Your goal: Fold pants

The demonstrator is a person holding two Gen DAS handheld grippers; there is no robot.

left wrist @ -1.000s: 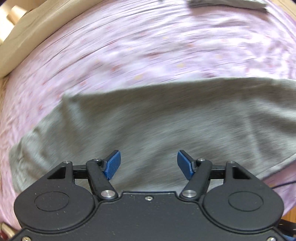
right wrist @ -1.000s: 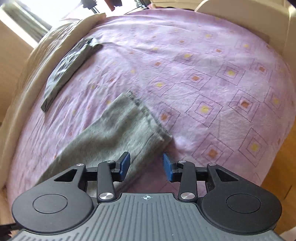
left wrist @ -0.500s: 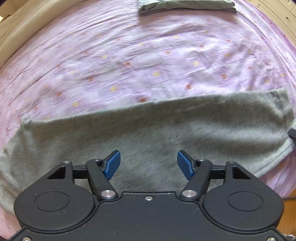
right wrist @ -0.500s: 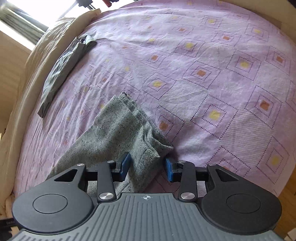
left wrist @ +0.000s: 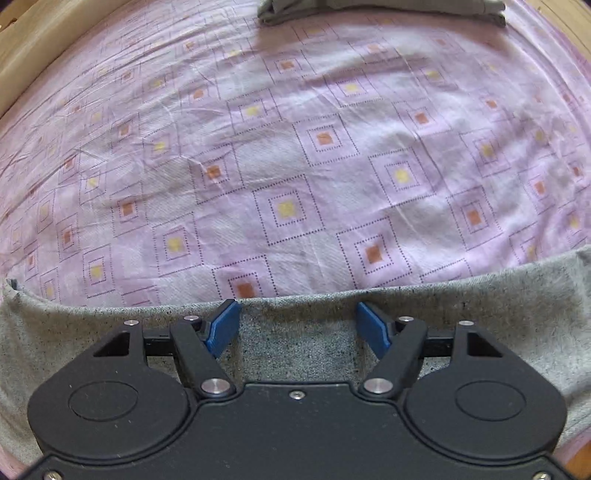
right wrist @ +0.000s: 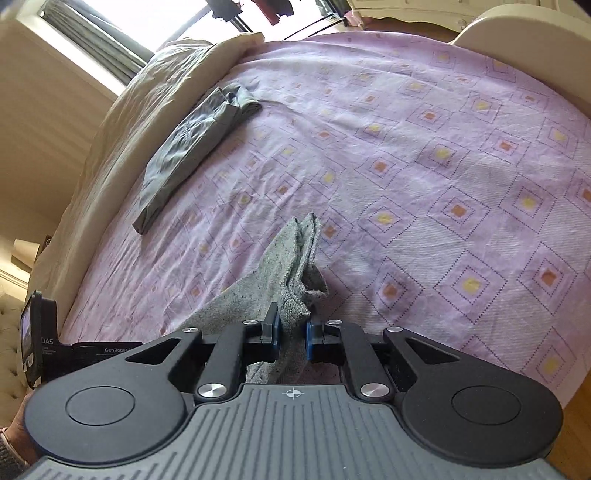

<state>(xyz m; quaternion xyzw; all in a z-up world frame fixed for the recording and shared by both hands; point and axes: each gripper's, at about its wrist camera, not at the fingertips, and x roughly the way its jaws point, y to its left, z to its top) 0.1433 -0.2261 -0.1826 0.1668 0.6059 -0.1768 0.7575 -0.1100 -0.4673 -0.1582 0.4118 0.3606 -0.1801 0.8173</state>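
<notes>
The grey speckled pants (left wrist: pixel 303 343) lie flat along the near edge of a purple patterned bedsheet (left wrist: pixel 295 166). My left gripper (left wrist: pixel 297 319) is open, its blue pads (left wrist: pixel 223 325) just above the pants' far edge. In the right wrist view my right gripper (right wrist: pixel 291 330) is shut on the end of the grey pants (right wrist: pixel 295 258), and the bunched cloth sticks up past the pads (right wrist: pixel 275 328). The rest of the pants trails down and left under the gripper body.
A second folded dark grey garment (right wrist: pixel 195 144) lies at the far side of the bed, also in the left wrist view (left wrist: pixel 376 7). A beige duvet (right wrist: pixel 122 122) lines the far edge. Wooden floor (right wrist: pixel 576 413) shows at right. The left gripper's body (right wrist: pixel 37 339) is at lower left.
My right gripper closed on the end of the pants and lifted it. My left gripper drew back toward the near edge, so less of the pants shows ahead of it.
</notes>
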